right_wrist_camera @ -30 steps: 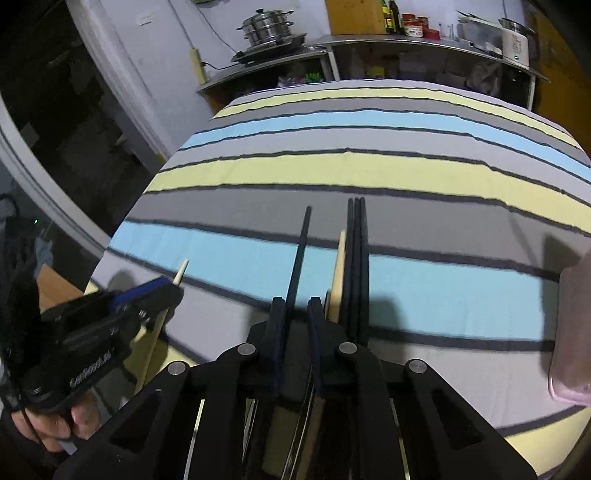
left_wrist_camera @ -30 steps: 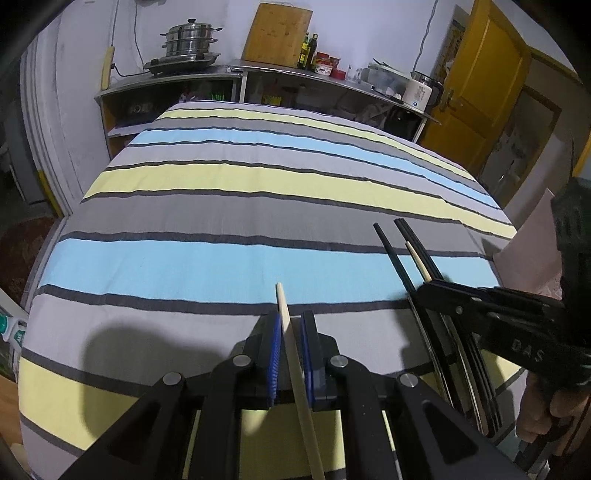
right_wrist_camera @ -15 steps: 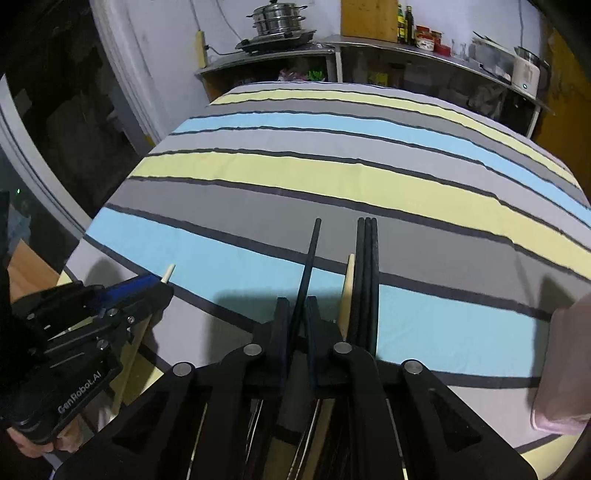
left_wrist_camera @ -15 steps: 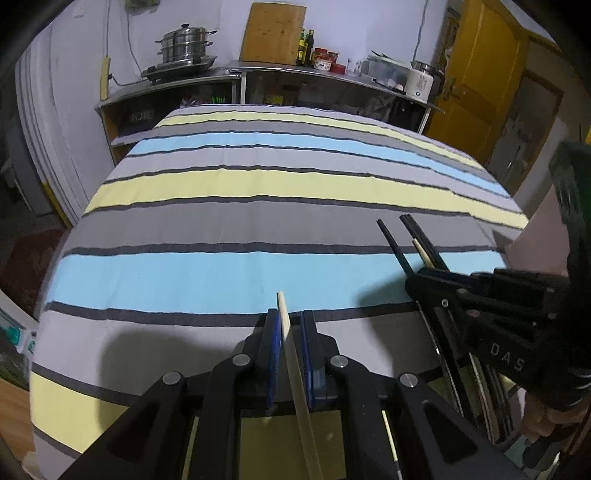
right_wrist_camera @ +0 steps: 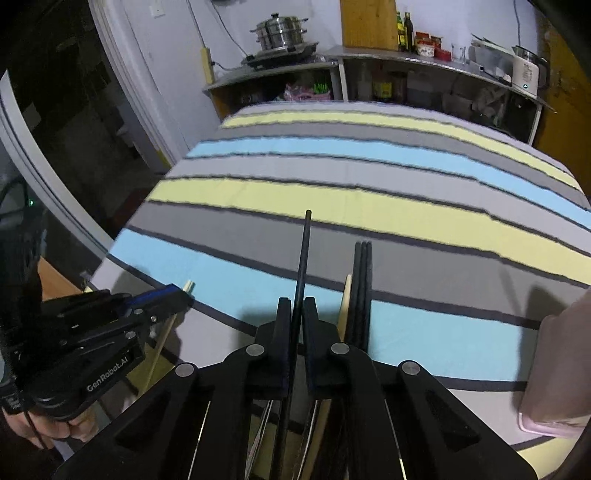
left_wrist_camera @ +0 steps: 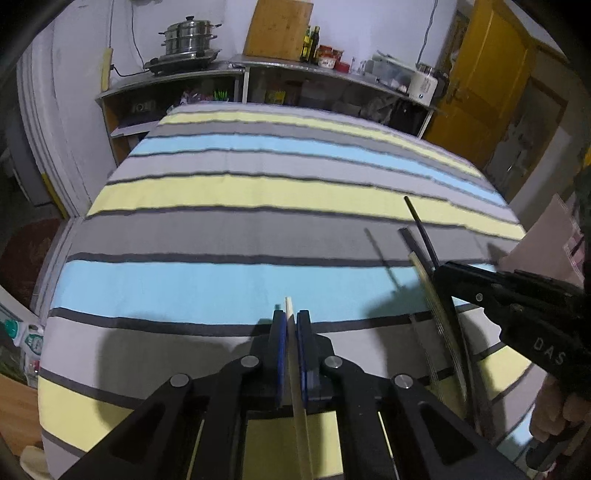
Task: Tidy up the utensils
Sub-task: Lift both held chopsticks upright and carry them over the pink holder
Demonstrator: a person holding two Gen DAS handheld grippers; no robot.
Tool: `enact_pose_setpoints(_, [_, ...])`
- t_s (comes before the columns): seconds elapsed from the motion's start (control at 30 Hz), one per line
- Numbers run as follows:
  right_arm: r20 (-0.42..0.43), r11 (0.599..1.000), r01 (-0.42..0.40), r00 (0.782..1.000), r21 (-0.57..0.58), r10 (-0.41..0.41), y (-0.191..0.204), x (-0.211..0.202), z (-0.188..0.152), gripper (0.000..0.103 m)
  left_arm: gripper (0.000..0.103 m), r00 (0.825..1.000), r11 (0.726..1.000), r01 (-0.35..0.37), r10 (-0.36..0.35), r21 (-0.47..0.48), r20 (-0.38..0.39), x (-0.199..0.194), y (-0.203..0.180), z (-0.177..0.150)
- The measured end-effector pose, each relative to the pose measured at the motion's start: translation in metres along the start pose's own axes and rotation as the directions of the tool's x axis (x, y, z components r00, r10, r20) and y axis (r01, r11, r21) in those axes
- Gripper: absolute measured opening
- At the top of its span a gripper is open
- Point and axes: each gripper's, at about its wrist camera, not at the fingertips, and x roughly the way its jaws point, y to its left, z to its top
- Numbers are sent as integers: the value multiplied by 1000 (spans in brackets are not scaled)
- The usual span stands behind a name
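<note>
Black chopstick (right_wrist_camera: 301,266) lifted off cloth (right_wrist_camera: 369,206), slender, glossy

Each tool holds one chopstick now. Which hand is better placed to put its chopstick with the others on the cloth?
Probably the right. The right tool holds a black chopstick directly beside the bundle of chopsticks on the striped cloth. The left tool, holding a light wooden chopstick, is farther from it.

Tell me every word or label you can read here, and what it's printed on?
"DAS": on the black body of the right gripper, seen from the left wrist.
"GenRobot.AI": on the body of the left gripper, seen from the right wrist.
Labels on the shelf bottles are too small to read.
</note>
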Motion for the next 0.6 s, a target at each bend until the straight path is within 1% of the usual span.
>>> enact_pose_setpoints(0.17, [56,1000,-14,998,14,13,-1,-27,6,6,5,998,1000,26,-26,7,53,-33,-5,10])
enact_pose_setpoints(0.4, [140,1000,-23,990,14,21,2,-73,6,6,5,987,997,69,-74,35,142,-90,-18,21])
enact_pose_setpoints(0.6, [205,999,-23,979,22,18,2,-108,4,5,5,978,994,96,-105,58,182,-121,-30,25])
